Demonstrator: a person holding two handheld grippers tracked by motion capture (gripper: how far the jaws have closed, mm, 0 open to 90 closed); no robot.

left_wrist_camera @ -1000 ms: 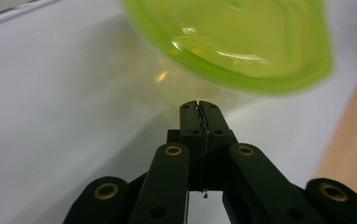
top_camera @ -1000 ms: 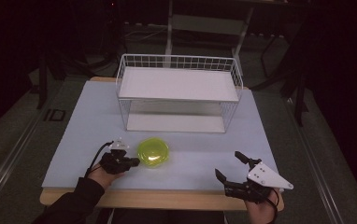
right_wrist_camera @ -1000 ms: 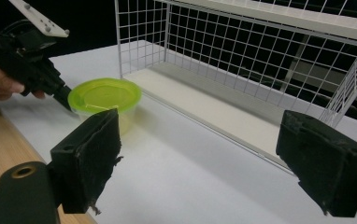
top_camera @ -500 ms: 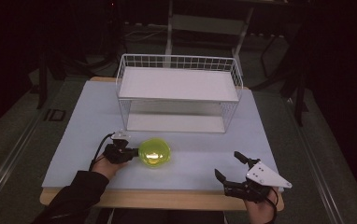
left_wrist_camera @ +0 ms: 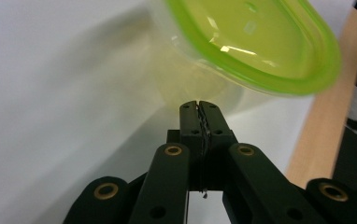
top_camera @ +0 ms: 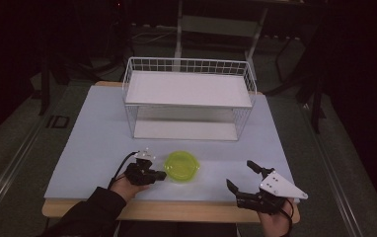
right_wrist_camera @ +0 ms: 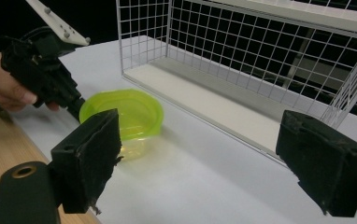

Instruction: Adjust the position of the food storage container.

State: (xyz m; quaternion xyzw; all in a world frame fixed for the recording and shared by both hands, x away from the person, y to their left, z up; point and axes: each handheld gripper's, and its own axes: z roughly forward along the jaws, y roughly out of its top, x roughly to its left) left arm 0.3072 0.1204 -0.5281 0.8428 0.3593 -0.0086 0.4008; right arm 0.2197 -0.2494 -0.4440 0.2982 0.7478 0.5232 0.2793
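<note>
From above, a green bowl sits on the table before a wire rack. The left gripper, jaws pressed together, touches its side. The right gripper gapes wide, apart.

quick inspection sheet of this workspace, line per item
Surface: pale table top, wooden front edge.
Job's things: lidded green container on the table in front of the white wire rack, whose two shelves are bare.
Clutter: nothing seen.
Grippers: left gripper shut, tips at the container's side wall; right gripper open, holding nothing, near the front edge.
Cables: black cable loops from the left gripper.
Surroundings: dark; stands behind the table.
</note>
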